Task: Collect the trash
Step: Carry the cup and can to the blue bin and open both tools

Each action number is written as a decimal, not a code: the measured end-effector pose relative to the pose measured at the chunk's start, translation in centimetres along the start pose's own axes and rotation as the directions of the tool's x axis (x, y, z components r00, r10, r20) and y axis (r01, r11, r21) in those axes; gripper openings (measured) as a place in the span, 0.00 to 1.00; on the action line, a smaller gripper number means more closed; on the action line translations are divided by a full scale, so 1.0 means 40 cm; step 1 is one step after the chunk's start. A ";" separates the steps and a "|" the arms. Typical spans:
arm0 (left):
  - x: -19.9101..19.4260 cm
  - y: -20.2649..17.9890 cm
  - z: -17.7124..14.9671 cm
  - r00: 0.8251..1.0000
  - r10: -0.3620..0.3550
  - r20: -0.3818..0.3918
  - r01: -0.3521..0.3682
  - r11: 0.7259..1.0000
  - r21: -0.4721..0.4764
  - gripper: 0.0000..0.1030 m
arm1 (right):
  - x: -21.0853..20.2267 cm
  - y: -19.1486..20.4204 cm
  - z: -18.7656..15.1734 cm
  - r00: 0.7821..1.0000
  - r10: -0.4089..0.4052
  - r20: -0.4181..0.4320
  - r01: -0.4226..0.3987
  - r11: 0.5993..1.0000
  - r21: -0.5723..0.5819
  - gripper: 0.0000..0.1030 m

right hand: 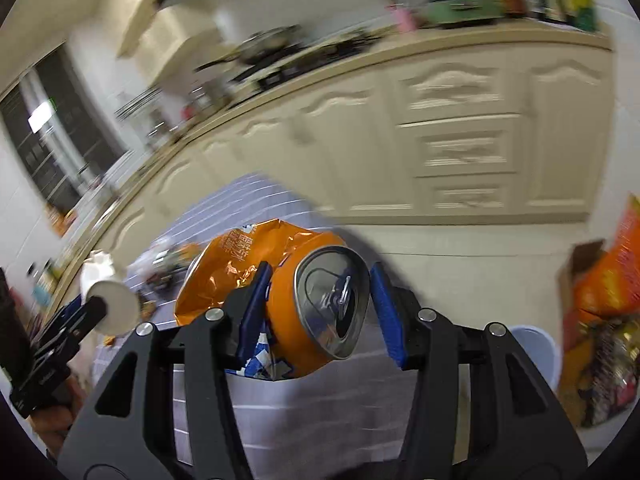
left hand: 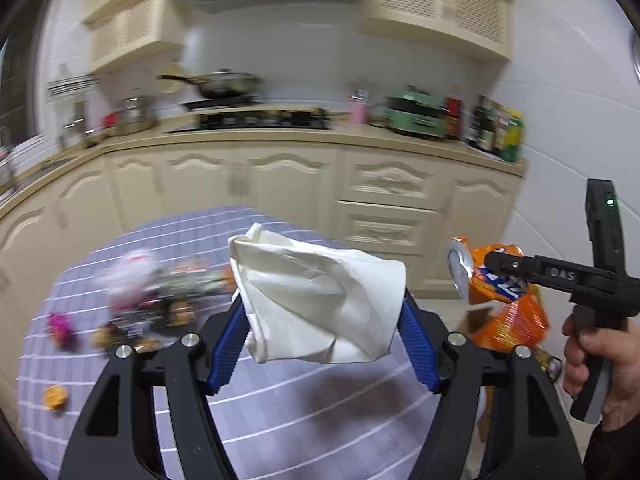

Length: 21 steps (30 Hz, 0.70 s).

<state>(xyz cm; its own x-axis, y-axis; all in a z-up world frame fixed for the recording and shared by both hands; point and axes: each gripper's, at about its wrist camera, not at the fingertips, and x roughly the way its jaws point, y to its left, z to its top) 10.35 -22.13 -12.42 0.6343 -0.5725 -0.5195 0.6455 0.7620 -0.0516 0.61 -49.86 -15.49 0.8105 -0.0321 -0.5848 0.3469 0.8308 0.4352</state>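
While the left gripper (left hand: 322, 312) squeezes a crumpled white paper cup (left hand: 316, 300) in the middle of its own view, lots of trash sits on the purple checked table (left hand: 320, 408) at lower left: wrappers (left hand: 160, 300) and an orange bit (left hand: 54, 397). At right, the right gripper (left hand: 506, 266) carries a can. Seen from the right wrist, the right gripper (right hand: 320, 308) pinches the squashed orange can (right hand: 316, 312) in the middle. Two pieces are picked up, but neither is dropped anywhere yet. An orange bag (right hand: 600, 320) waits at far right.
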 end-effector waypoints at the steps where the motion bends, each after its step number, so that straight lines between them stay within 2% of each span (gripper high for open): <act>1: 0.025 -0.047 0.003 0.999 -0.035 -0.010 0.036 0.999 0.019 0.66 | -0.010 -0.036 -0.001 1.000 -0.021 0.004 0.021 1.000 0.019 0.48; 5: 0.105 -0.200 -0.007 0.989 -0.131 -0.062 0.136 0.987 0.081 0.66 | -0.053 -0.217 -0.018 0.991 -0.130 0.006 0.129 0.984 0.124 0.48; 9: 0.189 -0.357 -0.037 0.967 -0.213 -0.143 0.234 0.960 0.153 0.66 | -0.068 -0.365 -0.059 0.975 -0.218 -0.031 0.220 0.955 0.200 0.48; 13: 0.284 -0.495 -0.094 0.930 -0.273 -0.245 0.324 0.925 0.198 0.66 | -0.044 -0.484 -0.115 0.953 -0.284 -0.105 0.302 0.920 0.248 0.48; 16: 0.354 -0.569 -0.143 0.904 -0.284 -0.321 0.363 0.905 0.221 0.66 | -0.005 -0.551 -0.150 0.941 -0.299 -0.158 0.333 0.900 0.281 0.48; 21: 0.484 -0.672 -0.237 0.842 -0.283 -0.459 0.422 0.876 0.233 0.67 | 0.040 -0.635 -0.192 0.928 -0.305 -0.214 0.363 0.870 0.333 0.48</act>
<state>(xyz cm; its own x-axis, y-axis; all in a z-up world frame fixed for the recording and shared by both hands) 1.24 -50.84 -29.17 0.1558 -0.5592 -0.8143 0.9323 0.3557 -0.0658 -10.56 -66.74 -32.74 0.5455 -0.1643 -0.8218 0.7530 0.5265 0.3946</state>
